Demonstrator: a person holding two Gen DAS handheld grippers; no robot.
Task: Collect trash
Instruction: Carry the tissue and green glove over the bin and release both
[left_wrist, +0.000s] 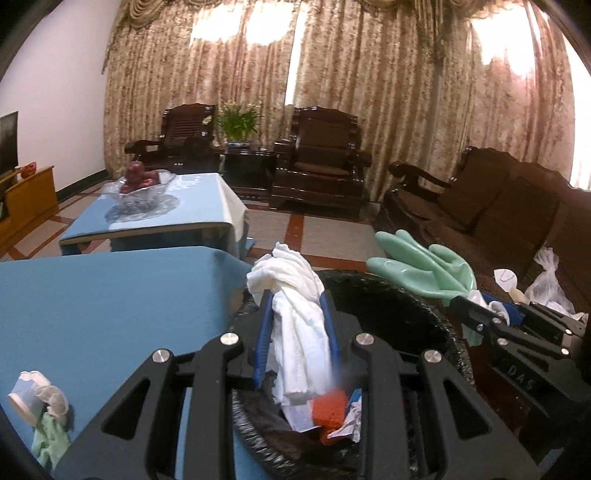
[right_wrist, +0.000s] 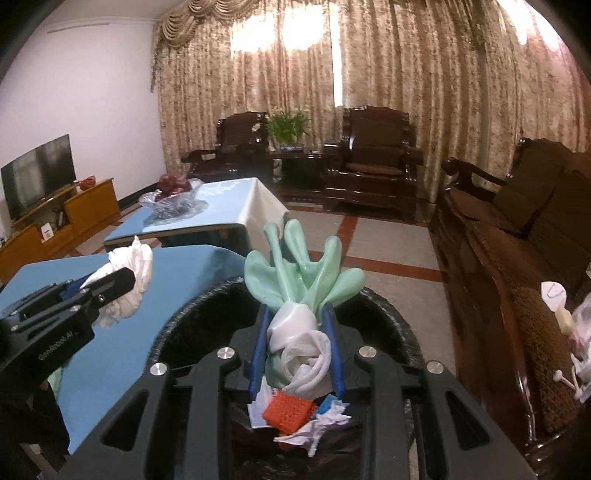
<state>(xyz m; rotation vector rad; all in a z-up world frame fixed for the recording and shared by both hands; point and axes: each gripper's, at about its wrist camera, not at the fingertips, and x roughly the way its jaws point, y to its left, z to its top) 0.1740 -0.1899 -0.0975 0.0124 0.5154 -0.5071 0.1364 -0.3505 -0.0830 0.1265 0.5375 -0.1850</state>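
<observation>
Gripping tissue (left_wrist: 291, 314), green glove (right_wrist: 303, 273), bin (right_wrist: 388, 314) below

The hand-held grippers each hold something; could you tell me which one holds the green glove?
The right hand-held gripper grips the green rubber glove; the left hand-held gripper grips a white crumpled tissue.

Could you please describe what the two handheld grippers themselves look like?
Both the left gripper and the right gripper have matte black, angular bodies with triangular cut-outs and round silver bolt heads. Their jaws are slim and lined in blue. White lettering marks each body's side. No cables or sleeves show.
</observation>
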